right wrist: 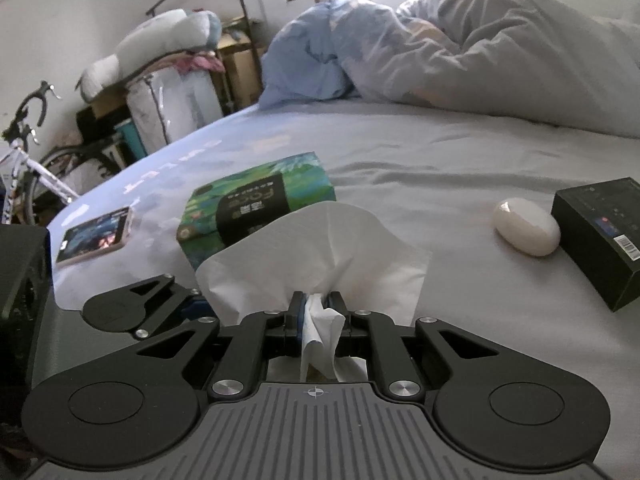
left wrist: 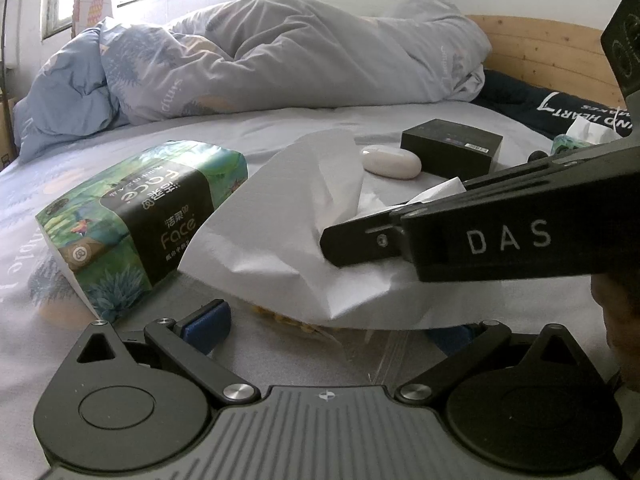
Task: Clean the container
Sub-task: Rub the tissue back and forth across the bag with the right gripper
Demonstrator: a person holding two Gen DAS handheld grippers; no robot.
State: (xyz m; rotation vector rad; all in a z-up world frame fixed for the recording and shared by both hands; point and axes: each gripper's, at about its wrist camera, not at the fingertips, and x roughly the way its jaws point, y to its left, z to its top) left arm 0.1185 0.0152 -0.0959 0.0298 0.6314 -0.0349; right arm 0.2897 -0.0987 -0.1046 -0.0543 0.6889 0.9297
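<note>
Grey-blue cotton is stretching under everything you are working over: the bed sheet (right wrist: 420,168) is carrying pale lettering too warped to read, and the heaped duvet (left wrist: 280,60) behind it is showing "simp" on one fold. At the far right a dark cloth (left wrist: 560,108) is lying with upside-down white lettering that looks like "HEART". The green tissue pack (left wrist: 136,220) is sitting to the left, reading "Face" in white on its black band, with Chinese characters beside it. You are pinching a white tissue (right wrist: 316,248) in your right gripper (right wrist: 316,308), its jaws closed tight on the bunched paper; the arm is reading "DAS" in the left view. The tissue is draping over the clear container (left wrist: 384,352), which is lying low just ahead of your left gripper (left wrist: 328,328). Its blue pads (left wrist: 208,324) are standing wide apart and not pressing the clear plastic between them. The black box (right wrist: 600,236) is wearing a barcode sticker, and the white case (right wrist: 526,226) is lying just beside it. A phone (right wrist: 94,236) is glowing at the left.
</note>
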